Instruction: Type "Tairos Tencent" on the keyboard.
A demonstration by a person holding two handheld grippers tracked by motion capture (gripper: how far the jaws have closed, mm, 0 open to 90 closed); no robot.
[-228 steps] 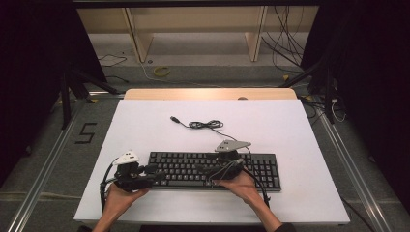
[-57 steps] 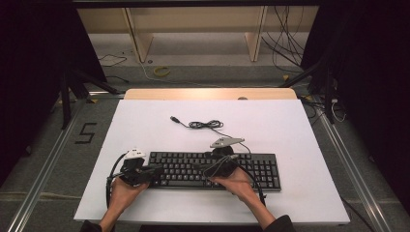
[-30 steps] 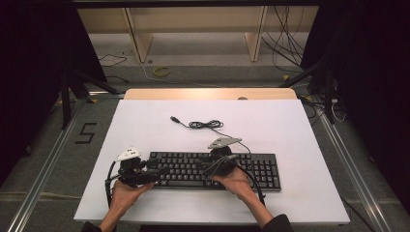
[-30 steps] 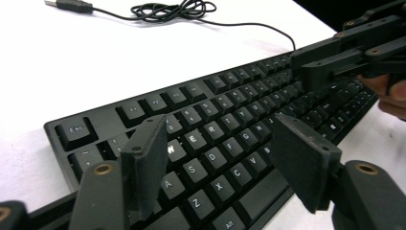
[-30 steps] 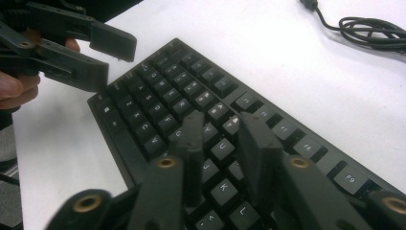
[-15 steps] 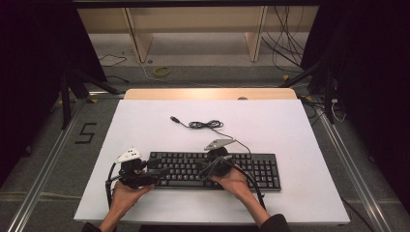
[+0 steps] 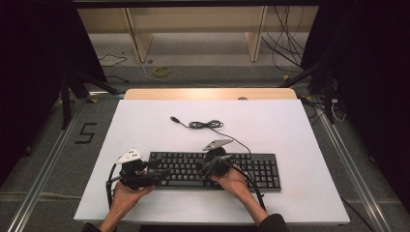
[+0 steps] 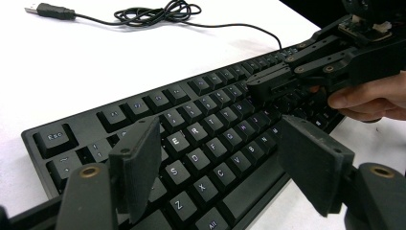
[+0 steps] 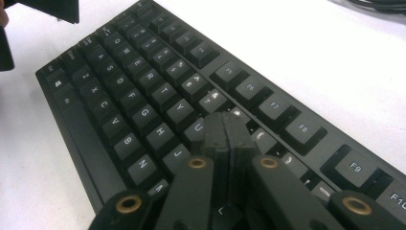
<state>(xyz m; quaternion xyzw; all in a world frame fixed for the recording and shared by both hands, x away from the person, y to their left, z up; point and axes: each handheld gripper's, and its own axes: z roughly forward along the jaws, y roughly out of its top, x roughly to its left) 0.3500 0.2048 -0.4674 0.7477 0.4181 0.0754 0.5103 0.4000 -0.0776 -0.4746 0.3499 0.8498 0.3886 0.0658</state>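
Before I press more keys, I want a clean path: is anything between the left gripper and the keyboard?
Nothing visible. The left gripper hangs open right over the keyboard; the right gripper is farther along.

Lab or recording bay, not a home or office. Marked out by a white-topped table set on grey flooring between metal floor rails, black curtains hung at both sides, tripod legs and loose cables behind, bare wooden shelving at the back. Floor labelled with a taped numeral "5" beside the table.
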